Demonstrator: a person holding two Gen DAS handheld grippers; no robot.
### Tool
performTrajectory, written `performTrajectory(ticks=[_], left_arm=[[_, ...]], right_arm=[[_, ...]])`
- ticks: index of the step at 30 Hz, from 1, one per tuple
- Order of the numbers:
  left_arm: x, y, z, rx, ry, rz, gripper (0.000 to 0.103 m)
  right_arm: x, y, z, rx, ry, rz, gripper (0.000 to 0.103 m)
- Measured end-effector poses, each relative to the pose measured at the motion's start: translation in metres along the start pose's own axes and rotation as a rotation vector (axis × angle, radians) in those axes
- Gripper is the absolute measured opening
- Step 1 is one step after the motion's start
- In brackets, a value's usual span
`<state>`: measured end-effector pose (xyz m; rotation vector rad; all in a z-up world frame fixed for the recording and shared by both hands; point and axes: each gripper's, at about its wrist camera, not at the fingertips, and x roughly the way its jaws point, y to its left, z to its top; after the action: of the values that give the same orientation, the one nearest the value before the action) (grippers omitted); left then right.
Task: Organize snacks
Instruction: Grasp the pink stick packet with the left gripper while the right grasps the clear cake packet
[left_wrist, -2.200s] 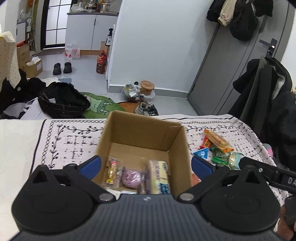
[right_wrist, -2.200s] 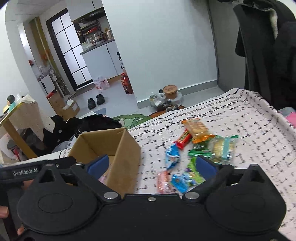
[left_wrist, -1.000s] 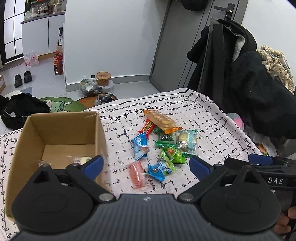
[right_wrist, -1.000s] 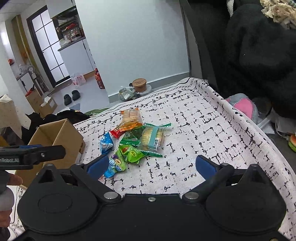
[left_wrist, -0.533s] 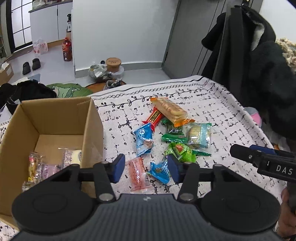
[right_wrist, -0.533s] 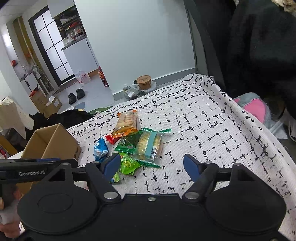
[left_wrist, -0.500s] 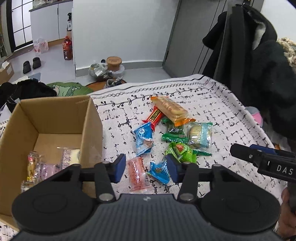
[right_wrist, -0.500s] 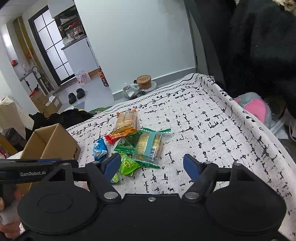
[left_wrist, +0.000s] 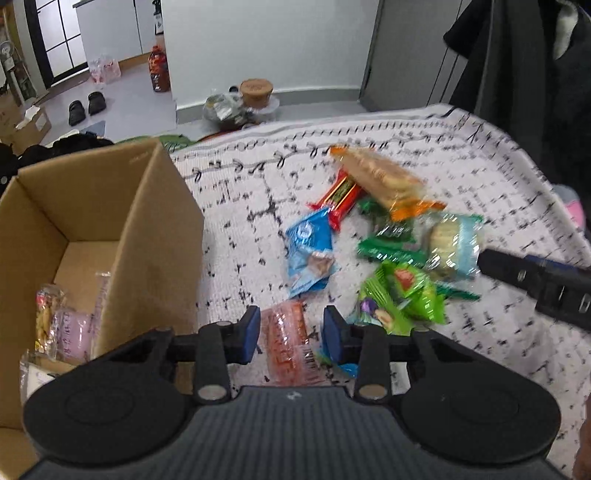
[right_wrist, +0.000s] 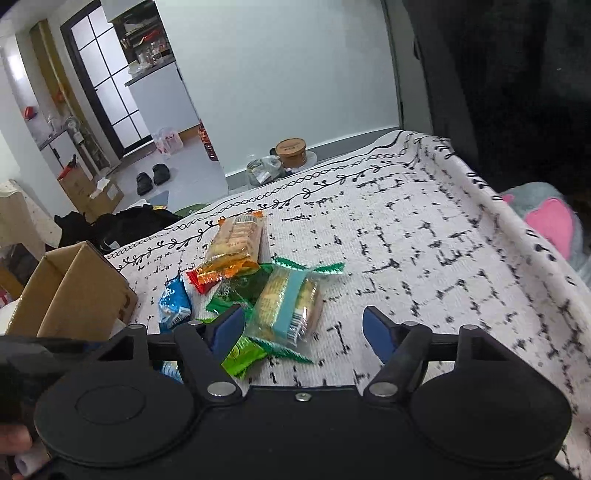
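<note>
Swung off the cardboard box, now at the left of the frame with a few packets inside, and down over the snack pile mid-frame on the patterned surface. Left gripper narrowed from wide to bracket the pink packet, jaws released, seemingly not yet touching. Right gripper lowered too, jaws released, straddling the blue-banded cracker pack. Next picks lined up.
</note>
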<state>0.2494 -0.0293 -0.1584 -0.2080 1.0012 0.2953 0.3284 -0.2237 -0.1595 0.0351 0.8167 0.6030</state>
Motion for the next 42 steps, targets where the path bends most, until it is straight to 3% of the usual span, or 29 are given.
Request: performTrajectory(ticks=[3, 7, 11, 17, 23, 24, 26, 42], left_arm=[[0.011, 0.001, -0.004, -0.003, 0.028, 0.013, 0.037], [0.015, -0.002, -0.006, 0.017, 0.003, 0.028, 0.037], [0.017, -0.003, -0.003, 0.011, -0.004, 0.013, 0.02], [0.013, -0.004, 0.003, -0.007, -0.016, -0.015, 0.018], [0.005, -0.002, 0.009, -0.014, -0.041, -0.022, 0.018], [0.003, 0.0, 0.01, -0.018, -0.048, -0.02, 0.018], [-0.001, 0.002, 0.013, -0.02, -0.059, -0.02, 0.018], [-0.046, 0.012, 0.014, -0.021, -0.144, -0.077, 0.018]], right_arm=[[0.007, 0.0, 0.002, -0.002, 0.0, 0.012, 0.07], [0.016, -0.003, 0.001, 0.004, 0.014, 0.019, 0.07], [0.022, 0.0, 0.002, -0.001, 0.014, 0.022, 0.071], [0.034, 0.009, 0.004, -0.03, 0.023, 0.028, 0.071], [0.043, 0.025, 0.002, -0.043, 0.011, -0.033, 0.071], [0.044, 0.027, 0.002, -0.05, 0.01, -0.04, 0.069], [0.046, 0.027, 0.0, -0.063, 0.005, -0.06, 0.05], [-0.008, 0.016, -0.007, 0.018, -0.034, -0.068, 0.047]])
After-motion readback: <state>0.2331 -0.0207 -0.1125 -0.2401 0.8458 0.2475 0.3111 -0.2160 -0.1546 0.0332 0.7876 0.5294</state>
